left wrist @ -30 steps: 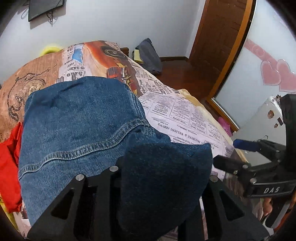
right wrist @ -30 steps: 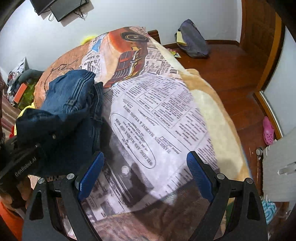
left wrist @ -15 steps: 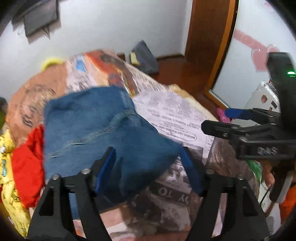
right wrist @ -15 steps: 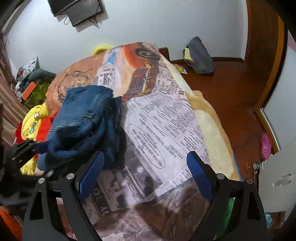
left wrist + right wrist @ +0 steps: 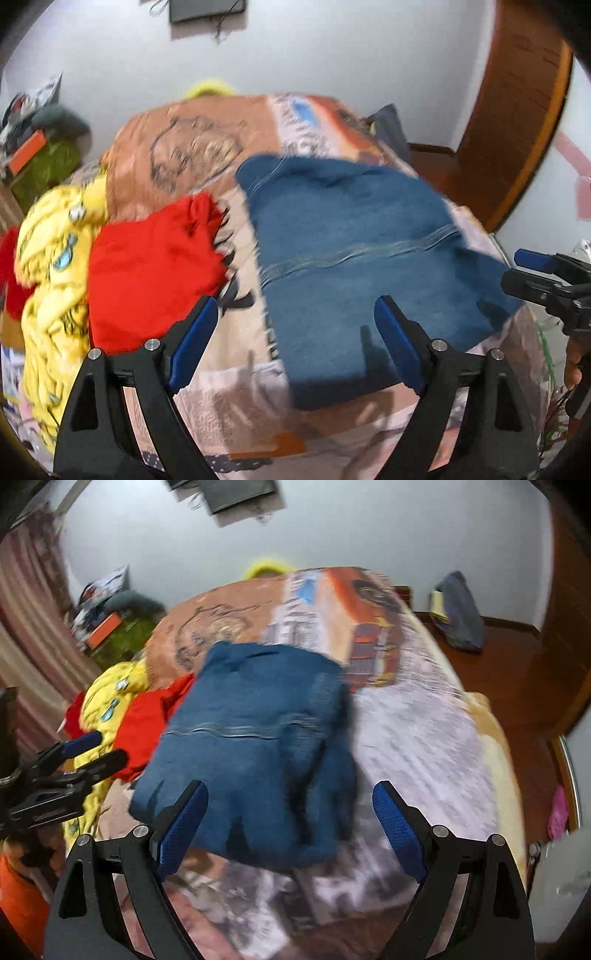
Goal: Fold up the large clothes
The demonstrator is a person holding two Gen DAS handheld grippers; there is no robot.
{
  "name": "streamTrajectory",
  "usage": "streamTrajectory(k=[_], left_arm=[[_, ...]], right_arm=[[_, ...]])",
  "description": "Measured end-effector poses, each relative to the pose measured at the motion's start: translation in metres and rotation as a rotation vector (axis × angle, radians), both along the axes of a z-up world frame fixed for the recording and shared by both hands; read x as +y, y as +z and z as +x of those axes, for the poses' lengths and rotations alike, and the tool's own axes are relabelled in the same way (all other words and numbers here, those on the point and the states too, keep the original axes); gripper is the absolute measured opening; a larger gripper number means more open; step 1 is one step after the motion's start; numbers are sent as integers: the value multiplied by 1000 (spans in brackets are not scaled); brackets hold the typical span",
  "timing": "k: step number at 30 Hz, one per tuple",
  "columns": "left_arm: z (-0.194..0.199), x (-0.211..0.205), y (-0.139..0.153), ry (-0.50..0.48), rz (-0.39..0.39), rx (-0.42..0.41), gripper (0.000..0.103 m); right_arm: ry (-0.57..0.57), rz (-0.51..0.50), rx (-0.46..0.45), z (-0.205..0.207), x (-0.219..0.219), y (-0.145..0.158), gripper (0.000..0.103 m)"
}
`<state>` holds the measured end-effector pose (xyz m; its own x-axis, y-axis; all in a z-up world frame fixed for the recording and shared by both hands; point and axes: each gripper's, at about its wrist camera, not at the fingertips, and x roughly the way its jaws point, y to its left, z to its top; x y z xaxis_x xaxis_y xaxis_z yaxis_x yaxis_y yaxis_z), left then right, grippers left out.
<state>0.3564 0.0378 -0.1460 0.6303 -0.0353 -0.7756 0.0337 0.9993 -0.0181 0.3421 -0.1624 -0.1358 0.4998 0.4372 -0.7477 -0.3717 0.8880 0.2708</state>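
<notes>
Folded blue jeans (image 5: 354, 254) lie on the bed's printed blanket (image 5: 192, 155), near its front edge; they also show in the right wrist view (image 5: 255, 746). My left gripper (image 5: 295, 332) is open and empty, just in front of the jeans. My right gripper (image 5: 288, 816) is open and empty, hovering before the jeans' near edge. The right gripper shows at the right edge of the left wrist view (image 5: 535, 273), and the left gripper at the left of the right wrist view (image 5: 85, 753). Both views are motion-blurred.
A red garment (image 5: 155, 258) and a yellow printed garment (image 5: 55, 266) lie left of the jeans. A dark bag (image 5: 461, 609) sits on the wooden floor at the back right. A wooden door (image 5: 517, 103) stands on the right. The blanket (image 5: 424, 738) spreads right of the jeans.
My left gripper has opened and let go of the jeans, then pulled back. The jeans now lie folded on the bed. Both grippers have swung left and back.
</notes>
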Motion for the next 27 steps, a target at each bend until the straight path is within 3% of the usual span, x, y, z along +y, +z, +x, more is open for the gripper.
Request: streamTrajectory(k=[5, 10, 18, 21, 27], left_arm=[[3, 0, -37, -10, 7, 93, 87], [-8, -7, -54, -17, 34, 52, 87], [-21, 3, -49, -51, -44, 45, 87], [-24, 10, -41, -58, -76, 48, 87], [-24, 40, -9, 13, -15, -45, 87]], right_arm=[[53, -44, 60, 10, 25, -29, 89], [14, -93, 95, 14, 9, -52, 89], [-41, -28, 137, 9, -53, -47, 89], [-117, -114, 81, 2, -61, -37, 89], [-132, -134, 13, 1, -67, -13, 89]])
